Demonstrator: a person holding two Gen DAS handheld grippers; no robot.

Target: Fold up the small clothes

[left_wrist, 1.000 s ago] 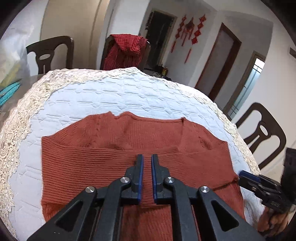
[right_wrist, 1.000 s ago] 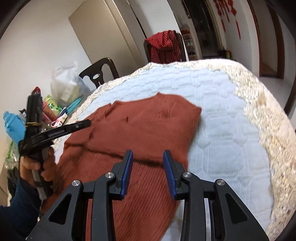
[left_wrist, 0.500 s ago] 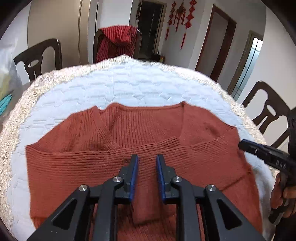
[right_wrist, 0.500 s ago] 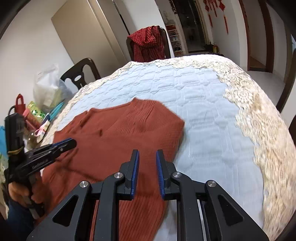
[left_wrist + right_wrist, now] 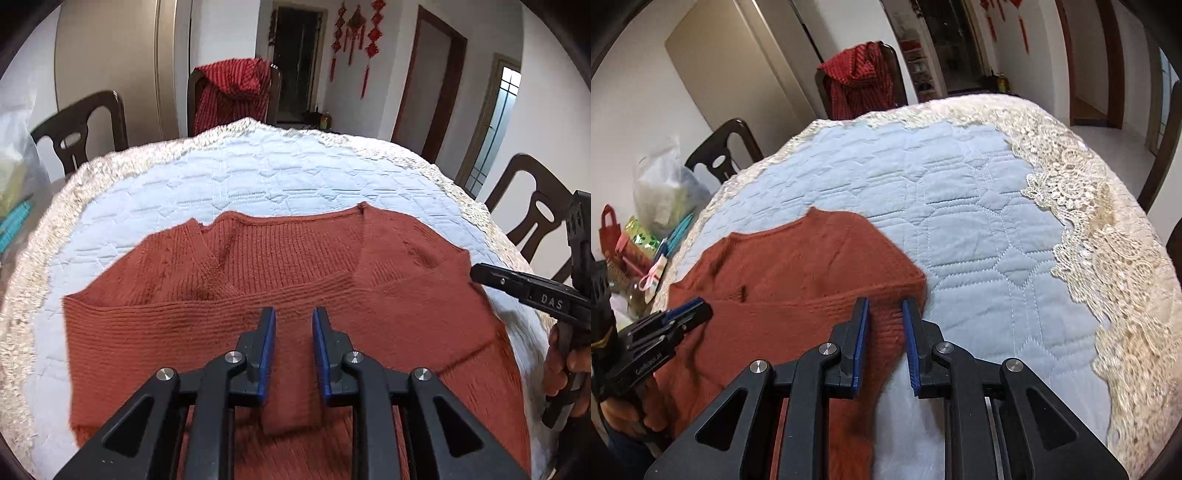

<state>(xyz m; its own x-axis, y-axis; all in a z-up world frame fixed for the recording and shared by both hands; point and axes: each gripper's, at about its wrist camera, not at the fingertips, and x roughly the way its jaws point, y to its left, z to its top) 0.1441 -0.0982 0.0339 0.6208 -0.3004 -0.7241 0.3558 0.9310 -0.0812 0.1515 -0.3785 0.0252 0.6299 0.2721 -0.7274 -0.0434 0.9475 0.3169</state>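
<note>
**Both grippers parted over the rust sweater**

A rust-red knit sweater lies flat on a pale blue quilted table cover with a cream lace border, its V-neck pointing away from the fingers and its sleeves folded across the front.

The left gripper sits above the sweater's middle, its blue-padded fingers spread a little, with a folded cuff lying between them but not pinched.

The right gripper hovers at the sweater's right-hand edge; its fingers are likewise released, with knit fabric showing in the gap (contact cannot be told from this view).

Beyond the fingertips, at the far side of the table, a dark wooden chair carries a red striped garment. Left of the right gripper's fingers, off the table edge, sits a white plastic bag.
</note>
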